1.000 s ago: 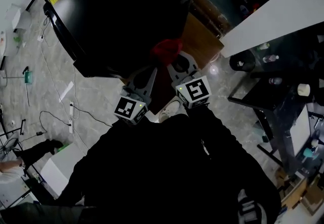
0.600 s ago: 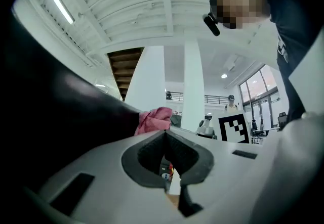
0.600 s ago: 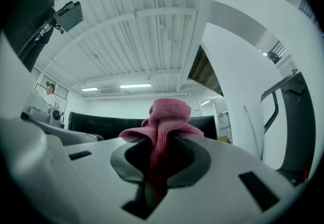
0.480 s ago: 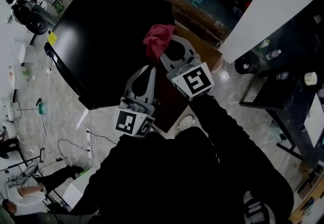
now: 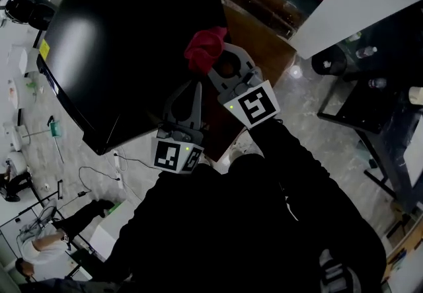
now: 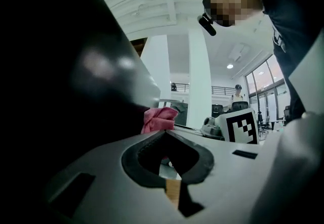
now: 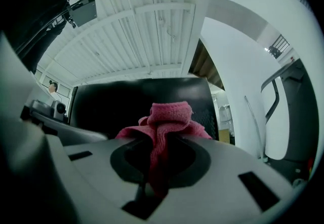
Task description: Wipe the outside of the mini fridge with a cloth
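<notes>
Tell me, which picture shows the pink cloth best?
The right gripper view: the pink cloth bulges up in the middle, pinched by the right gripper. The head view shows it small against the black mini fridge; the left gripper view catches only a corner.

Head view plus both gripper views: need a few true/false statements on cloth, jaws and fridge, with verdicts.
1. The right gripper is shut on the red cloth. True.
2. The left gripper holds a second cloth. False: its jaws are together with nothing between them.
3. The mini fridge is white. False: it is glossy black.
4. In the head view the red cloth shows against the mini fridge's black surface, near its right edge. True.
</notes>
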Tool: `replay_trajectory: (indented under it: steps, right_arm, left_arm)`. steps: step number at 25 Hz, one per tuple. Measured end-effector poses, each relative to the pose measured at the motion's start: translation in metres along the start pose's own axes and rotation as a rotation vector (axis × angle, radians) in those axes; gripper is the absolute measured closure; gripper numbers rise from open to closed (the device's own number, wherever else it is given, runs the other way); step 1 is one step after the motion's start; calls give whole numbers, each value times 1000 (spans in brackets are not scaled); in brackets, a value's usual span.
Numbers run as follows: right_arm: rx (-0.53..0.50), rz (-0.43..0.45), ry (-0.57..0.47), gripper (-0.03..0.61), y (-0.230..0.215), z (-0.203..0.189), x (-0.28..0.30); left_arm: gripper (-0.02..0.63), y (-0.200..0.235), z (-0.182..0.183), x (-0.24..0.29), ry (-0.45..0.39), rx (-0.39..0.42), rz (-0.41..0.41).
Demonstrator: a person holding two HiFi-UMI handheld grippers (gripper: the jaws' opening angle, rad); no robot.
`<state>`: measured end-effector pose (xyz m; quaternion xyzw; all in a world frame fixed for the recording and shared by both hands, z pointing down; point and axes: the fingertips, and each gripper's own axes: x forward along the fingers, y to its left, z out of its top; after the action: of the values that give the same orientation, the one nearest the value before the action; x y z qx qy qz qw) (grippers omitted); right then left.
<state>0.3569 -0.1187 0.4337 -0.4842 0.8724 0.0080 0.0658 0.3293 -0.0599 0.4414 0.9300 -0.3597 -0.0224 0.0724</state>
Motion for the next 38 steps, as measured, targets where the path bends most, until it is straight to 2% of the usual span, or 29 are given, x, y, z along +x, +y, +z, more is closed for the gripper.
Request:
replay_trajectory:
  steps: [10, 16, 21, 25, 29, 32, 35, 38]
  right_arm:
    - [102, -38, 148, 525, -11, -121, -10]
    - [151, -58, 305, 525, -22, -212, -17]
    - [247, -105, 358, 525, -26, -252, -19]
    - [311, -137, 421, 525, -28, -276, -21]
    - [328, -159, 548, 525, -34, -308, -25]
    - [343, -118, 668, 523, -29, -335, -32]
    - [362, -83, 652, 523, -18, -320, -58]
    - [364, -73, 569, 523, -11, -269, -85]
  left_arm:
    - [609, 23, -114, 5, 171, -33, 49]
    - [609, 36, -181, 12, 267, -45, 69]
    - [609, 45, -218, 9, 347, -49, 82]
    - [609, 49, -230, 6, 380, -57, 86]
    - [609, 43, -235, 11, 393, -47, 72]
    - [609, 32, -232, 10, 396, -51, 53]
    - [609, 1, -231, 0, 448, -91, -14]
    - [609, -28, -205, -15, 455, -120, -110]
